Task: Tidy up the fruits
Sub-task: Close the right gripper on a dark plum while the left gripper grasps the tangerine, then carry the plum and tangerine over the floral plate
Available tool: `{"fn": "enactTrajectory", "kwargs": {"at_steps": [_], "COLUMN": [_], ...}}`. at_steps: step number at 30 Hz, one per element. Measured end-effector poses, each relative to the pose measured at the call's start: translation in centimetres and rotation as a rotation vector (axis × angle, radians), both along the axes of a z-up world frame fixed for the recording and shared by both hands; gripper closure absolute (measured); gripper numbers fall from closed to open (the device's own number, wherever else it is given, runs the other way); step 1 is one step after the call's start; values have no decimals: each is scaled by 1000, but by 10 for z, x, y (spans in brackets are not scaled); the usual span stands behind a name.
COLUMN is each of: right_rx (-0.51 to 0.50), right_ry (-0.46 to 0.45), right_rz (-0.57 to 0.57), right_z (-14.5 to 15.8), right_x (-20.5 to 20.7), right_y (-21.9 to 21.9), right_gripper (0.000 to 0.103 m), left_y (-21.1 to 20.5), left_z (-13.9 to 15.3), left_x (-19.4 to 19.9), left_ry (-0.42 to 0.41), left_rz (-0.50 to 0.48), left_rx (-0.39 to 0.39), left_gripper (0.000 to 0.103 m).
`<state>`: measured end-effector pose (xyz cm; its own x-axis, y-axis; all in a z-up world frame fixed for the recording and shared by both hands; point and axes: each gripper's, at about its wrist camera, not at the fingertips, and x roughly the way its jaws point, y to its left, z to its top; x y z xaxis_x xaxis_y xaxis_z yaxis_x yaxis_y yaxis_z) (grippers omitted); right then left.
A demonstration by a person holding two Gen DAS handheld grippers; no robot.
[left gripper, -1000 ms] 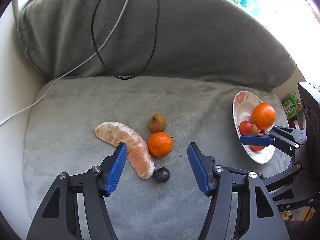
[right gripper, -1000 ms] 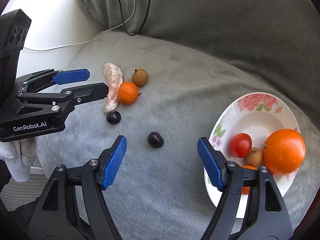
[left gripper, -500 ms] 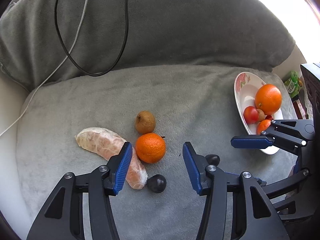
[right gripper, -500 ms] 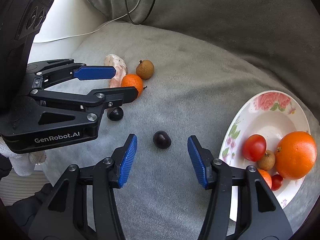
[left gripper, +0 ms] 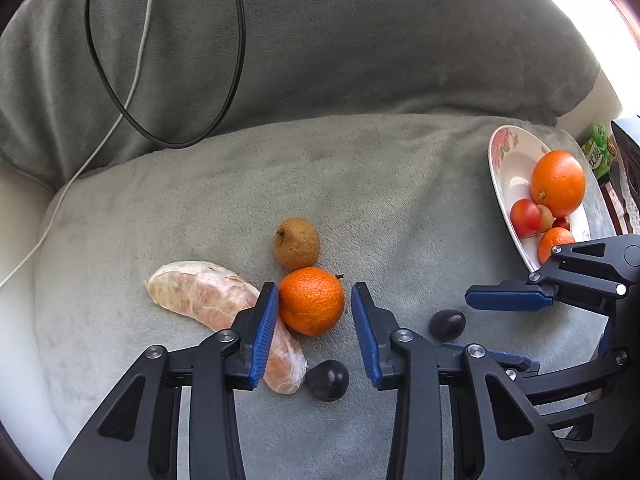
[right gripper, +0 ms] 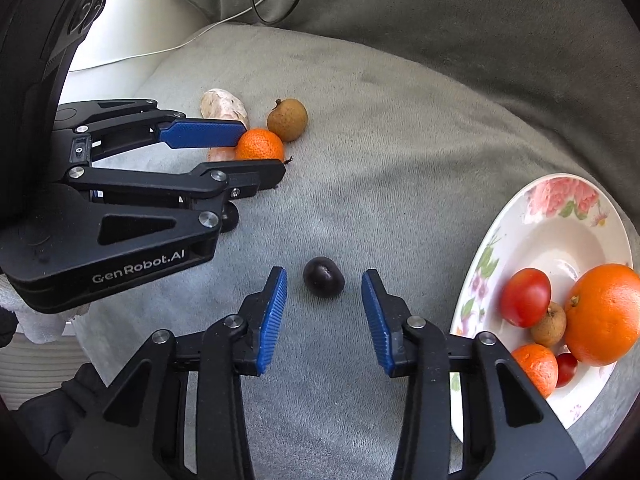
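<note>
A small tangerine [left gripper: 312, 300] lies on the grey cushion [left gripper: 360, 200] between the blue pads of my left gripper [left gripper: 314, 298]. The jaws are closing; the left pad touches its skin, and a narrow gap remains at the right pad. A dark round fruit [right gripper: 323, 282] sits between the pads of my right gripper [right gripper: 324, 280]. Those jaws are closing too, with space on both sides of the fruit. A flowered plate [right gripper: 560, 208] at the right holds a large orange [right gripper: 604, 316], a tomato [right gripper: 526, 298] and smaller fruits.
Beside the tangerine lie a peeled pomelo segment [left gripper: 212, 304], a brown longan-like fruit [left gripper: 297, 244] and a second dark fruit [left gripper: 328, 380]. Black and white cables [left gripper: 236, 60] trail over the back cushion. Packets [left gripper: 598, 148] stand past the plate.
Both grippers have sunk toward the cushion and their jaws have narrowed. The left one now brackets the tangerine, and the right one has closed in around the dark fruit.
</note>
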<state>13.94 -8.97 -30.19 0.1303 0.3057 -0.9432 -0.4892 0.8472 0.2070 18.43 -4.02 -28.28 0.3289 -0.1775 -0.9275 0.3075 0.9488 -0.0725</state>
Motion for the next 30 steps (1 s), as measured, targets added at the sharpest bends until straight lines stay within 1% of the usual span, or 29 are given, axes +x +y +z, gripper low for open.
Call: {"fn": "enactTrajectory", "kwargs": {"at_steps": [1, 3, 4, 8, 13, 20, 26, 30], "right_rx": [-1, -10, -14, -6, -7, 4, 19, 33], "right_ry": [0, 1, 5, 10, 3, -16, -41, -59], "right_rz": [0, 0, 0, 3, 9, -3, -18, -37], "right_z": [-1, -2, -5, -7, -4, 7, 21, 34], "right_x": [0, 1, 2, 2, 2, -1, -4, -10], "right_y": [0, 1, 3, 4, 4, -2, -11, -23], "right_gripper": [65, 71, 76, 80, 81, 81, 81, 81], "left_y": [0, 0, 0, 3, 10, 17, 23, 22], "left_z": [0, -1, -1, -1, 2, 9, 24, 39], "left_x": [1, 1, 0, -2, -6, -10, -16, -22], "left_ry": [-1, -7, -11, -17, -17, -21, -44, -66], "left_rz": [0, -9, -15, -14, -5, 10, 21, 22], "left_rx": [0, -2, 0, -9, -20, -44, -68, -86], "left_gripper": [71, 71, 72, 72, 72, 73, 73, 73]}}
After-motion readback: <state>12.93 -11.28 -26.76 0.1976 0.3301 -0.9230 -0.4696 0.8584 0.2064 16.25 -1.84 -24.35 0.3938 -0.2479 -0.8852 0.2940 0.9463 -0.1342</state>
